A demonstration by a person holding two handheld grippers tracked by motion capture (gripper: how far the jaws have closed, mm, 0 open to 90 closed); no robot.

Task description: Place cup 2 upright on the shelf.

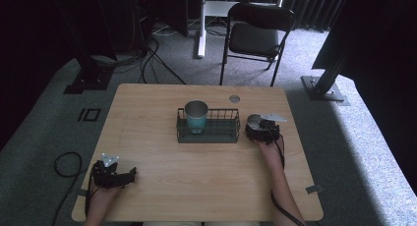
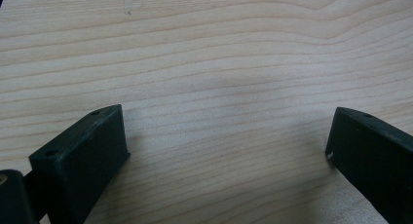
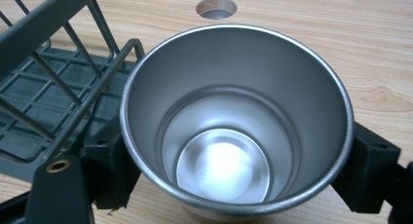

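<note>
Our right hand-held gripper (image 3: pixel 234 170) is clamped on a steel cup (image 3: pixel 234 121) just beside the wire rack (image 1: pixel 208 125); we should lift it upright over the rim. Our left hand-held gripper (image 2: pixel 226 151) rests apart on the table (image 1: pixel 196 177).

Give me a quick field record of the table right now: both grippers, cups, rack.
left gripper: open, holding nothing, low over bare wood at the table's near left
right gripper: shut on a steel cup, just right of the rack
rack: dark wire, table centre
teal cup: upright in the rack's left end
steel cup: upright, nothing inside
table hole: behind the rack
</note>
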